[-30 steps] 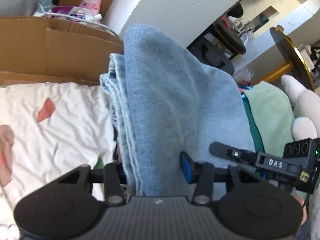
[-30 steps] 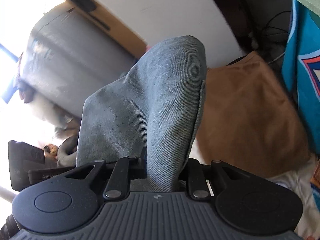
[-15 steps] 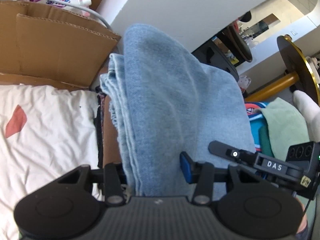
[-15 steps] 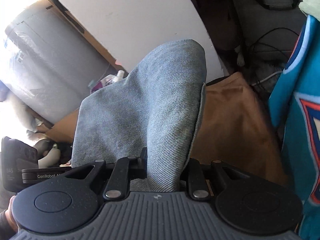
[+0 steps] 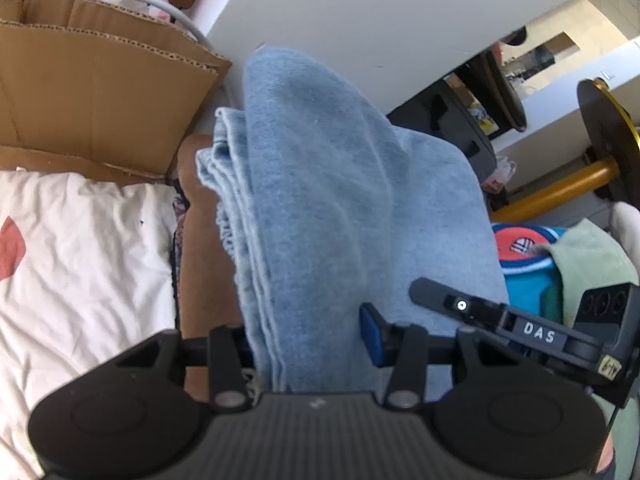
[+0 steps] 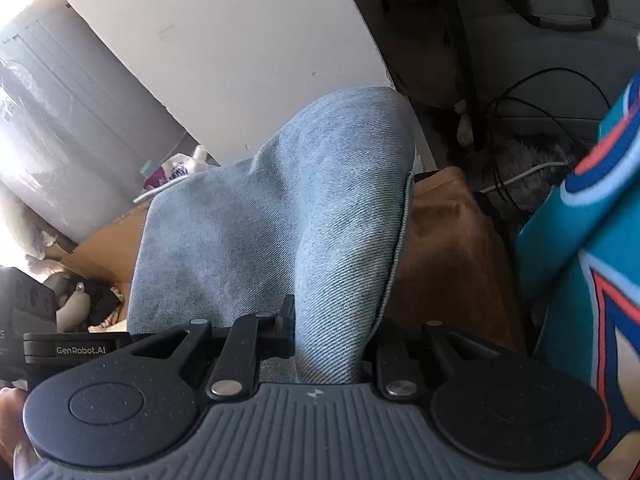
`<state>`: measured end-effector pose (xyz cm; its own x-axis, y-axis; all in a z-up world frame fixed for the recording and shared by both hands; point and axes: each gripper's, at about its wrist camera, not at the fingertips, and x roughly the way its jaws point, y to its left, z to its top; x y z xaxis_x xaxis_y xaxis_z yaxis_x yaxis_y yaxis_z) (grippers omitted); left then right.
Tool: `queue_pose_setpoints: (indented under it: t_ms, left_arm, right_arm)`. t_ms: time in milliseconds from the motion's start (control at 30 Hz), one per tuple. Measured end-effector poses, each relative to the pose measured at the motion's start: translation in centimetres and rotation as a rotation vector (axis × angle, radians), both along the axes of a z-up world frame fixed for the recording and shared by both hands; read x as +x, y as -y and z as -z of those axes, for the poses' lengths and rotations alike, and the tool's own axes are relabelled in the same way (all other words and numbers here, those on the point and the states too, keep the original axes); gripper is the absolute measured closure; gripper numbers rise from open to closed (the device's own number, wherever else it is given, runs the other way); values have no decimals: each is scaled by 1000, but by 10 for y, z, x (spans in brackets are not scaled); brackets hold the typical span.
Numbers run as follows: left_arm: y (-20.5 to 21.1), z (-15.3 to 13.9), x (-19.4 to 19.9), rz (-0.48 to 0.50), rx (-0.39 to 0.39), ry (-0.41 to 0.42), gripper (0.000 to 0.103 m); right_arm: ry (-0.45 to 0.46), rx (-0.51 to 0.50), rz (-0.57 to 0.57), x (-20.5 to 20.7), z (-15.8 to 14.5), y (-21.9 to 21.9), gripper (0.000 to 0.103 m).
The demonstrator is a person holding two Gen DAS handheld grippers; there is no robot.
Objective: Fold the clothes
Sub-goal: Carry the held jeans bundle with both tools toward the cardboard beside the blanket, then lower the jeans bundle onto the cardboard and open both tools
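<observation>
A folded light-blue denim garment (image 5: 336, 216) fills the middle of the left wrist view, held up off the bed. My left gripper (image 5: 308, 344) is shut on its near edge, several stacked layers passing between the jaws. The right wrist view shows the same denim garment (image 6: 304, 232) draped forward over my right gripper (image 6: 328, 340), which is shut on a fold of it. The other gripper's body (image 5: 560, 340) shows at the right of the left wrist view. A brown garment (image 6: 448, 256) lies under the denim.
A white sheet with red patches (image 5: 80, 264) covers the bed at left. A cardboard box (image 5: 92, 92) stands behind it. A teal jersey (image 6: 580, 280) and a pale green cloth (image 5: 588, 256) lie to the right. A white wall (image 6: 240, 48), bags and cables are beyond.
Both grippers have carried the denim forward and rightward over the brown garment. The sheet has slid left in the left view, and the teal jersey looms larger in the right view.
</observation>
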<state>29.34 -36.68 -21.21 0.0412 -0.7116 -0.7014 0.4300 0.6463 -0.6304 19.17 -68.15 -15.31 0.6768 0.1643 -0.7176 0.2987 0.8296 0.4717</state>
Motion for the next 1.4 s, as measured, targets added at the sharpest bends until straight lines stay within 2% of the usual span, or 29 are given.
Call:
queue_pose_setpoints:
  t_ms: [167,300,433,533,633,733,800,933,1000,1100,1167,1200,1233,1333,1400]
  left_arm:
    - [16,10,9,-33,16,-36,55]
    - [29,32,19,-46,42,-81,57]
    - [18,53,24,-30,58,-84,56]
    - [16,56,27,-18,92,-58,54]
    - [14,37,26,-8,177,-5,54]
    - [7,-1,19,-4,267,161,55]
    - [2,-23,19,-6,269,217,55]
    - [11,-45,15,45,218,236,63]
    - [25,-43,6,99,236,263,66]
    - [48,-16,-1,135,275,229,70]
    - [54,-1,-1,136,312,235,75]
    - [57,4,0,136,333,257,82]
    - [59,8,2,134,350,273,84]
    - [60,15,8,131,366,289,85]
    - [61,15,11,136,371,303,88]
  right_arm:
    - [-55,-20,-4,16,9,12,80]
    - [-92,-14,24,31,38,20,79]
    - [-107,-76,25,36,62,17,76]
    - [-110,-107,19,37,74,14,71]
    - [-103,-114,17,35,76,13,70]
    - [-109,-117,38,34,77,13,68]
    - [-111,-123,48,34,78,11,65]
    - [-109,-129,73,35,80,9,61]
    - [-99,-131,95,32,82,10,57]
    - [-75,-143,121,27,83,12,50]
    - [-57,-168,130,23,83,14,37]
    - [-53,-197,133,21,82,14,34]
    - [-49,-225,137,20,80,14,30]
    - [-36,-321,161,14,72,12,30]
    - [-16,-331,151,14,71,9,30]
